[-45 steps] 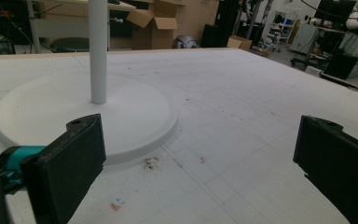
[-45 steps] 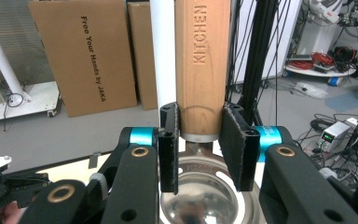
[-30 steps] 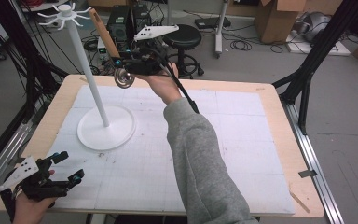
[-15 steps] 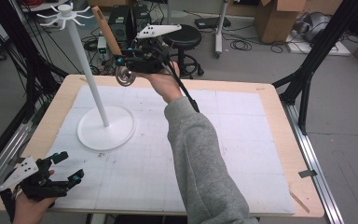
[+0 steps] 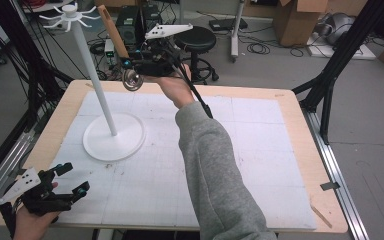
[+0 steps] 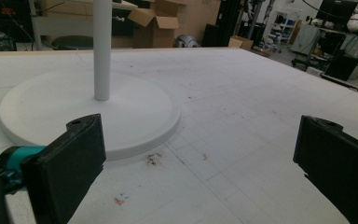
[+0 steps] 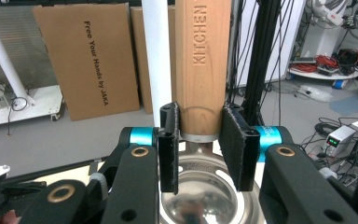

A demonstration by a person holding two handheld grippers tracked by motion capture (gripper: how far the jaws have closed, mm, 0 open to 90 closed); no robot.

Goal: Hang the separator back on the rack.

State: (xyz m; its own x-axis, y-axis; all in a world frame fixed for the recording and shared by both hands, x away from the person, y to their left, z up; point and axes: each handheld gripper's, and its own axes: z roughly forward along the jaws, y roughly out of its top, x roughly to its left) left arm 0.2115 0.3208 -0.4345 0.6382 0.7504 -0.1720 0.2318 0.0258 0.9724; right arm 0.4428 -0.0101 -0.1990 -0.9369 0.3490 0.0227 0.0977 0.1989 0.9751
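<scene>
Up beside the white stand [image 5: 96,85], your right gripper [image 5: 130,67] is clamped on the wooden handle of the ladle [image 7: 200,70], lifted a little higher than a second ago, but it is not yet hung on a hook, while your left gripper [image 5: 67,182] rests wide open and empty on the table [image 5: 280,130].

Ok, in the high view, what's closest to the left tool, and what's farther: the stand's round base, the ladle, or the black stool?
From the left tool, at the table's near left corner:
1. Round base of the white stand, on the mat just beyond it.
2. Ladle, held up by the right tool over the table's far edge.
3. Black stool, on the floor behind the table.
</scene>
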